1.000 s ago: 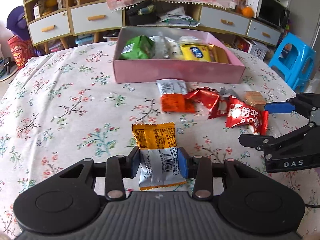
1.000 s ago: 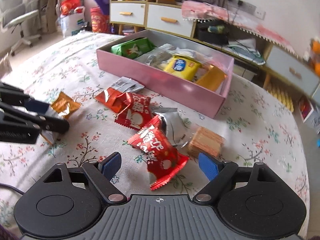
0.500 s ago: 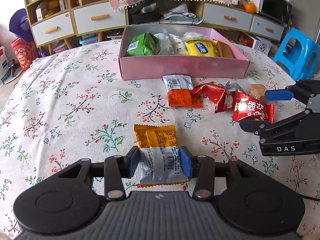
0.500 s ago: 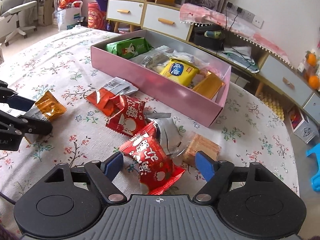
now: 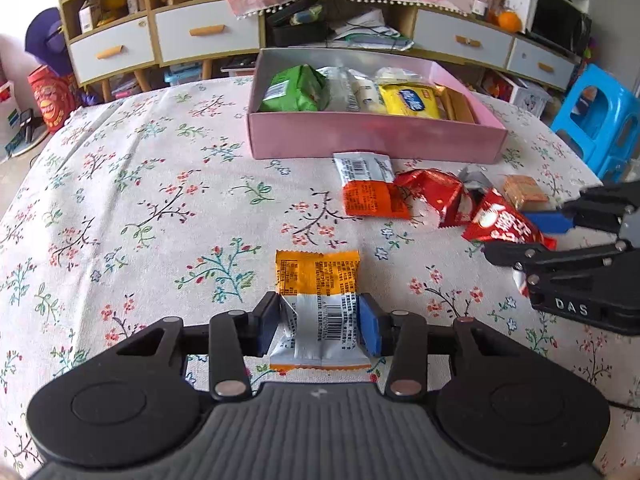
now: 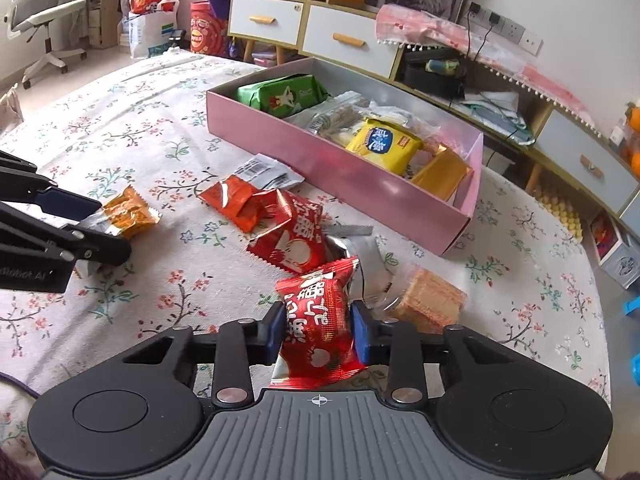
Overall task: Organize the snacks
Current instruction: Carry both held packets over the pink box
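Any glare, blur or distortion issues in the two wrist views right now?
Left wrist: strong fisheye bending, dark corner vignette, blown-out wall at top; orange-and-silver snack packet in the left gripper is sharp, barcode visible. Right wrist: same barrel distortion; mild glare on the glossy red snack packet in the right gripper and the pink box wall; no motion blur, soft daylight, faint shadows.

two red packets (image 6: pixel 316 320), one pink box (image 6: pixel 344 176)

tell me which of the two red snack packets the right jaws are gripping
The red packet nearest the camera, pinched between the right gripper jaws. The other red packet lies loose, farther toward the pink box.
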